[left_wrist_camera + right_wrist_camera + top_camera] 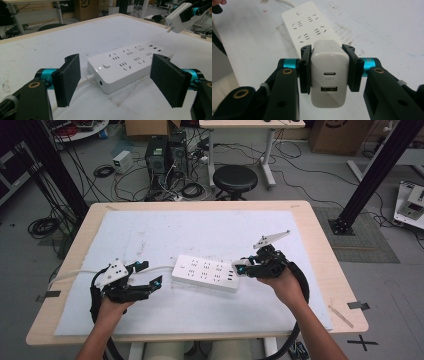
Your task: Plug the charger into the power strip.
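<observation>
Gaping wide and empty, the left tongs [151,274] sit just short of the cord end of the white power strip [206,272] lying flat on the worktop [320,255], while beyond its far end the right tongs [242,266] clamp a white charger [329,75] by its sides.

Both grippers are black, the left gripper [150,274] and the right gripper [239,267] alike, with teal collars behind flat black pads [68,78], brass-ringed screw holes, grey three-cornered top plates and thick black trailing cables. The person's forearms are bare, unsleeved.
</observation>
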A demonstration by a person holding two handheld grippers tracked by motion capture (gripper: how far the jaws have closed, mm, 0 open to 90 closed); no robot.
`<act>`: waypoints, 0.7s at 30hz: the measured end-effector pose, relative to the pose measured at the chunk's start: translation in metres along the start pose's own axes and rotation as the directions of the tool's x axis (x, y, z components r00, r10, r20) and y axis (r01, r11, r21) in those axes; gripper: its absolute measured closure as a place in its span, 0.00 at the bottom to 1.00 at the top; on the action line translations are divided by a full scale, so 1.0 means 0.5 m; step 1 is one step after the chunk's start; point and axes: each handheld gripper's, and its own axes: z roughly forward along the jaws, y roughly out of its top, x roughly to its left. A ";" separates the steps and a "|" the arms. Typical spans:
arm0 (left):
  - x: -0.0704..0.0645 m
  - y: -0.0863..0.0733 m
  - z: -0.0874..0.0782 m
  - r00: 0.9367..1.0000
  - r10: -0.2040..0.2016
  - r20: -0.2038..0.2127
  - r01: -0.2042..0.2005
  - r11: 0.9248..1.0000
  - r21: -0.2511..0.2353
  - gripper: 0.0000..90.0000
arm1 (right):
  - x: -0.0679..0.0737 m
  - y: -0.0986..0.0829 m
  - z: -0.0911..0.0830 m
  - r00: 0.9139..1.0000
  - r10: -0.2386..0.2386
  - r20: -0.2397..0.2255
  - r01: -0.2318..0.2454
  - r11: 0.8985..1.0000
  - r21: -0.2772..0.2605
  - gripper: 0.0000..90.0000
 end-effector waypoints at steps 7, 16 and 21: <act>0.002 -0.004 -0.004 1.000 0.002 -0.004 -0.002 1.000 0.011 0.28 | -0.005 0.010 -0.002 1.000 -0.010 0.000 0.010 1.000 0.018 0.70; 0.014 -0.020 -0.005 0.999 -0.024 -0.027 0.025 0.999 0.024 0.28 | -0.008 0.046 0.008 0.993 -0.114 0.000 0.113 0.989 0.097 0.70; 0.017 -0.023 -0.004 0.999 -0.021 -0.031 0.022 0.999 0.025 0.28 | -0.004 0.060 0.013 0.989 -0.148 0.015 0.145 0.982 0.123 0.70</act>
